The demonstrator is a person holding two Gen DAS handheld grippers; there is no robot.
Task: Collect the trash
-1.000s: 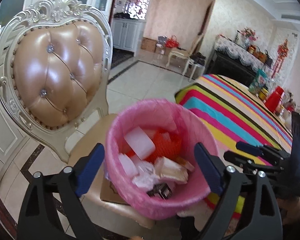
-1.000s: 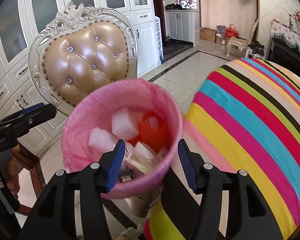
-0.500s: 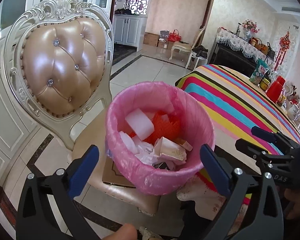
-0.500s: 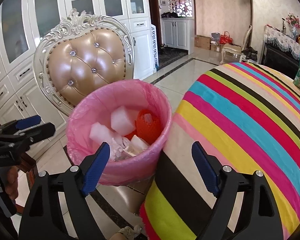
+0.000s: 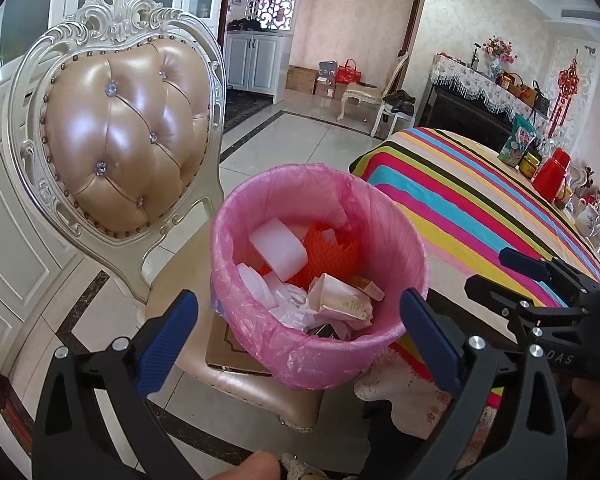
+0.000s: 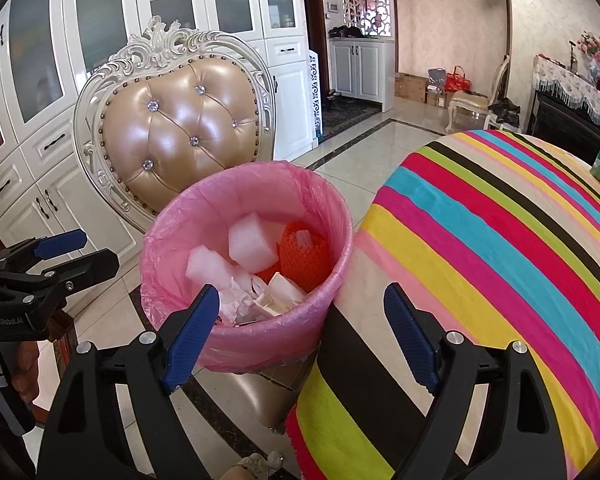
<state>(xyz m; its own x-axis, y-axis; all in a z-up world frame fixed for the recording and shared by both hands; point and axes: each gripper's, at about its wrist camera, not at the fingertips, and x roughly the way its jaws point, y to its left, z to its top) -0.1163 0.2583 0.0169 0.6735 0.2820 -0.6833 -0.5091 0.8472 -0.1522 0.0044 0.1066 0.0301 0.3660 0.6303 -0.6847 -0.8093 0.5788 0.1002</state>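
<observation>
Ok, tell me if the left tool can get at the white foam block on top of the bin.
Probably yes. The left tool is open and empty, facing the pink-lined bin. The white foam block lies uncovered on top of the trash, with nothing between it and the tool.

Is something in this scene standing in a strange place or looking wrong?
Yes: the pink-lined round trash bin, full of white foam blocks and orange netting, stands on the seat of the cream leather chair, on flat cardboard, not on the floor. Nothing appears spilled.
</observation>
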